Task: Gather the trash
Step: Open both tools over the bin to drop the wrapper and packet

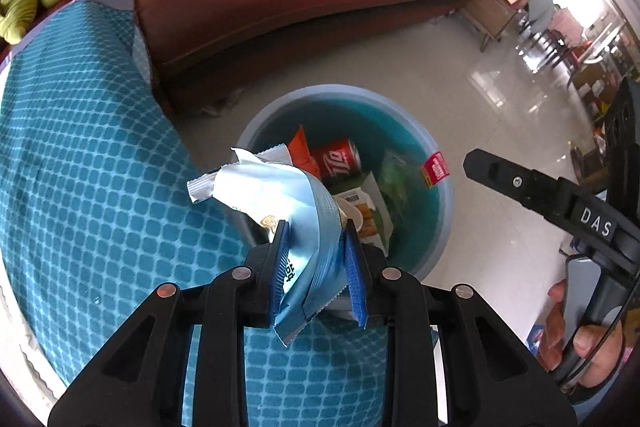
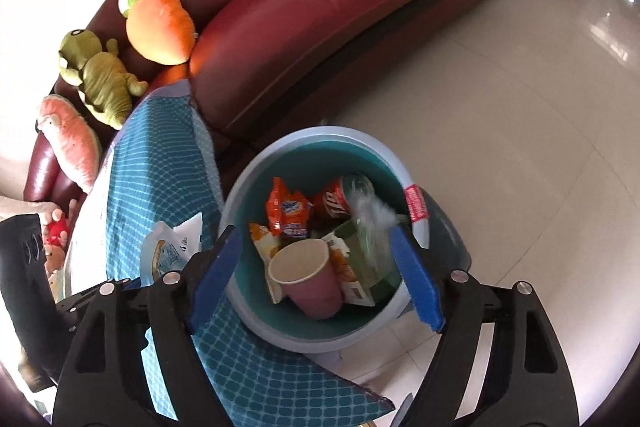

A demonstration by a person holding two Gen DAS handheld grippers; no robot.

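Wrapper [image 1: 296, 227] pinched in left claw [image 1: 316, 267] (bin [image 1: 436, 227] just beyond).

My left gripper [image 1: 316, 259] pinches a crinkly blue-and-silver wrapper [image 1: 280, 199] near the round blue bin [image 1: 436, 163] full of trash.

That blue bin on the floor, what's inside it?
The bin holds a pink paper cup, a red soda can, an orange snack packet, a snack box and clear plastic. Anything beneath that pile is covered.
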